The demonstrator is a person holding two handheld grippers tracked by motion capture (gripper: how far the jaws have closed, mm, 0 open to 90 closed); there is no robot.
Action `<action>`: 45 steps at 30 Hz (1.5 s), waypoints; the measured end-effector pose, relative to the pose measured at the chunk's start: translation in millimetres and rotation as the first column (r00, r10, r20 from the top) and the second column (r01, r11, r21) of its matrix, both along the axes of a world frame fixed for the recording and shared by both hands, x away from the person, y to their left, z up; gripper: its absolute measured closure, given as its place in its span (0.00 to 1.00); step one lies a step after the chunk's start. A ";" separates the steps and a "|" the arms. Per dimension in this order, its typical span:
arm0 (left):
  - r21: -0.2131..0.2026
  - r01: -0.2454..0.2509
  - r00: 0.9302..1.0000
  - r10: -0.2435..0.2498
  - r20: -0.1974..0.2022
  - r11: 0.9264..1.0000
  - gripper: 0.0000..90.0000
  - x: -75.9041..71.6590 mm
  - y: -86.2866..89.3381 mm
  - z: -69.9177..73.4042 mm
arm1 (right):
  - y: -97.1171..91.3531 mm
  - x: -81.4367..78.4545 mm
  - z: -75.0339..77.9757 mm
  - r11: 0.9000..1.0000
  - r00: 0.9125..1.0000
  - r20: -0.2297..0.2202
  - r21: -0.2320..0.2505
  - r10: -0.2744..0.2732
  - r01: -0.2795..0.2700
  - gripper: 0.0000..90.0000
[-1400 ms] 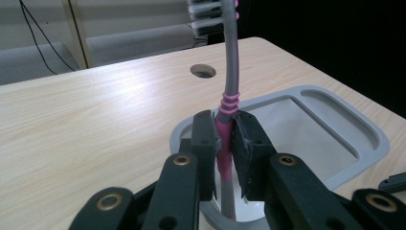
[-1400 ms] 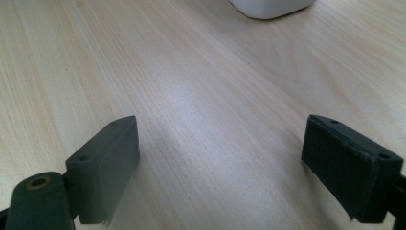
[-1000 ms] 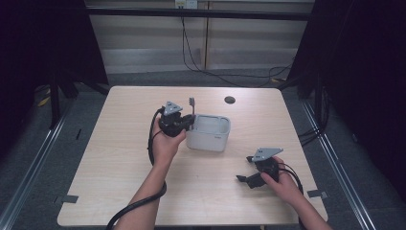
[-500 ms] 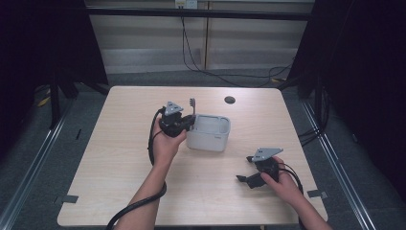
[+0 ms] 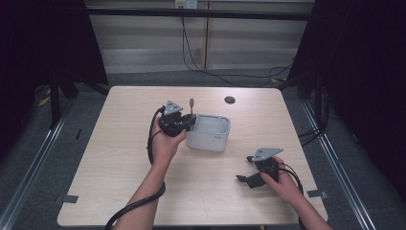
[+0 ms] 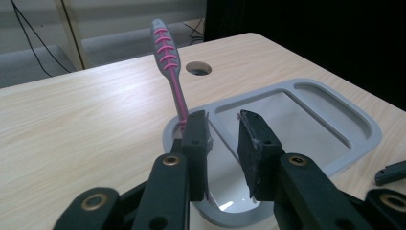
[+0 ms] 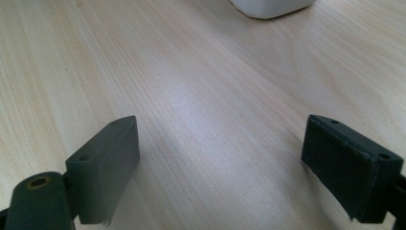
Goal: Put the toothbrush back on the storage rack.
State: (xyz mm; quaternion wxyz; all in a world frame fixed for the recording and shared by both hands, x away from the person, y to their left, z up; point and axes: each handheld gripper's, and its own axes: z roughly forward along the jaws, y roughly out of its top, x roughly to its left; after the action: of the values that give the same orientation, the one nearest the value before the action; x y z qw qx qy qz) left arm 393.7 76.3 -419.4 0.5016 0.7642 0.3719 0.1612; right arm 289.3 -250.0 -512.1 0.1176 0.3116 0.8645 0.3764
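A pink and grey toothbrush (image 5: 191,106) stands upright, head up, in the round hole at the left end of a white holder (image 5: 210,136) with a grey rim. My left gripper (image 5: 184,122) is at that end, above the hole. In the left gripper view the toothbrush (image 6: 167,52) rises just behind the left jaw, and the jaws of my left gripper (image 6: 222,139) have just been opening, with a narrow gap and nothing between them. Over the bare table at the front right, my right gripper (image 5: 244,168) is spread wide open and empty (image 7: 220,163).
The holder's rim (image 6: 335,139) frames a large rectangular well and a smaller slot. A round cable hole (image 5: 230,99) lies in the tabletop behind the holder. Cables trail from both grippers toward the table's front edge.
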 end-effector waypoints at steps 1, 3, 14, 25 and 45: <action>0.000 -0.002 1.000 0.002 0.001 1.000 0.81 0.0 0.3 0.4 | 0.0 0.0 0.0 1.000 1.000 0.000 0.000 0.000 0.000 0.14; -0.006 -0.008 1.000 0.008 -0.003 1.000 0.80 0.0 0.4 0.5 | 0.0 0.0 0.0 1.000 1.000 0.000 0.000 0.000 0.000 0.14; -0.002 -0.025 0.999 0.025 -0.027 1.000 0.77 -1.1 9.3 4.1 | 0.0 0.0 0.0 1.000 1.000 0.000 0.000 0.000 0.000 0.14; 0.002 -0.043 0.999 0.043 -0.023 0.999 0.69 -3.8 20.2 9.8 | 0.0 0.0 0.0 1.000 1.000 0.000 0.000 0.000 0.000 0.14; 0.013 -0.049 0.998 0.050 -0.036 0.999 0.56 -6.8 41.3 9.4 | 0.0 0.0 0.0 1.000 1.000 0.000 0.000 0.000 0.000 0.14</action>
State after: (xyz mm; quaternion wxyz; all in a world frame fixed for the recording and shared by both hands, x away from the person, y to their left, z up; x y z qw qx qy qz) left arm 386.9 117.6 -410.0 0.4859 0.7607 0.3988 0.1618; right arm 289.3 -250.0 -512.1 0.1176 0.3117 0.8644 0.3765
